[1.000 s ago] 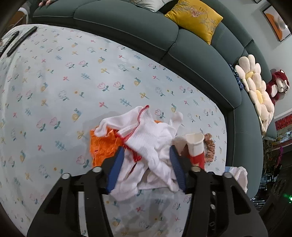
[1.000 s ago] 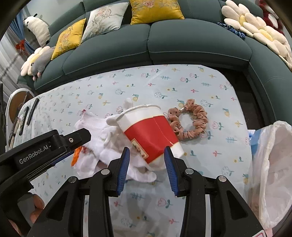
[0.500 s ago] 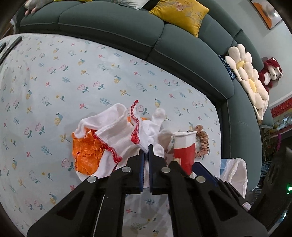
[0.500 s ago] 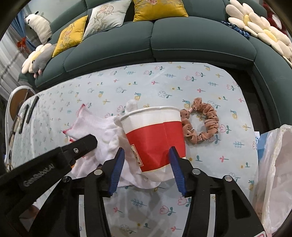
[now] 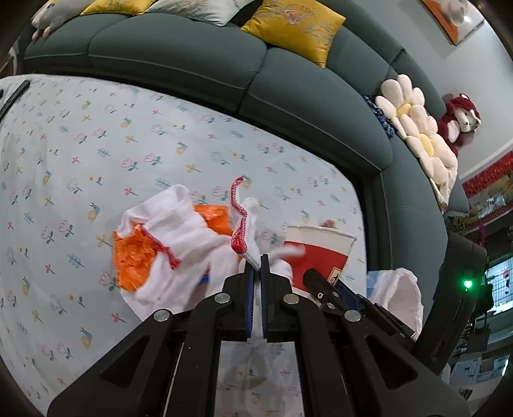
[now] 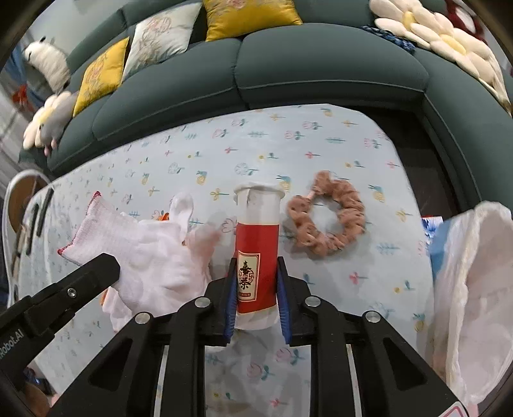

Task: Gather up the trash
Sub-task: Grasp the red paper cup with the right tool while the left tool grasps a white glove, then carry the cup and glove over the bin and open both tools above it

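Right tool [image 6: 255,288] is closing its jaws on the paper cup [image 6: 256,253], squashing it narrow, its long axis running straight ahead between the pads. Just right of that tool, the white bag [image 6: 474,288] is gaping. Left tool [image 5: 256,272] is pinching the white glove [image 5: 198,253].

A curved dark green fabric sofa [image 6: 320,70] wrapped around the surface [image 5: 96,144], which wore a pale blue cloth printed with small flowers. Yellow embroidered cushions [image 6: 247,16] and white daisy-shaped pillows [image 5: 416,134] lay on the sofa. The wall [image 5: 400,25] was pale grey.
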